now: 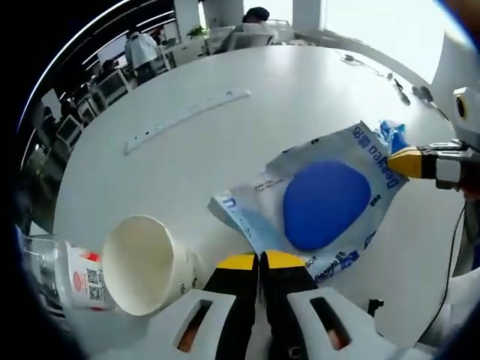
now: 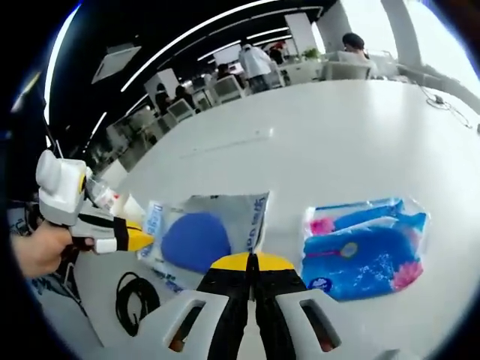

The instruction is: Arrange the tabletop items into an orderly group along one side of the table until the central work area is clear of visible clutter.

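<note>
While both grippers clamp opposite edges of the pouch, left gripper and right gripper with jaws together on it, the sorting looks barely begun: the cup, ruler and tissue pack lie scattered, well apart, across the tabletop.

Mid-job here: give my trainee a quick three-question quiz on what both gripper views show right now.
1. True or false: the paper cup stands upright.
2. What does the left gripper pinch? A. white ruler B. blue-and-white packet C. tissue pack
3. Fill in: the black cable lies coiled on the white ____.

Key: 1 false, it lies on its side; 2 B, and the right gripper pinches its opposite edge; 3 table.
</note>
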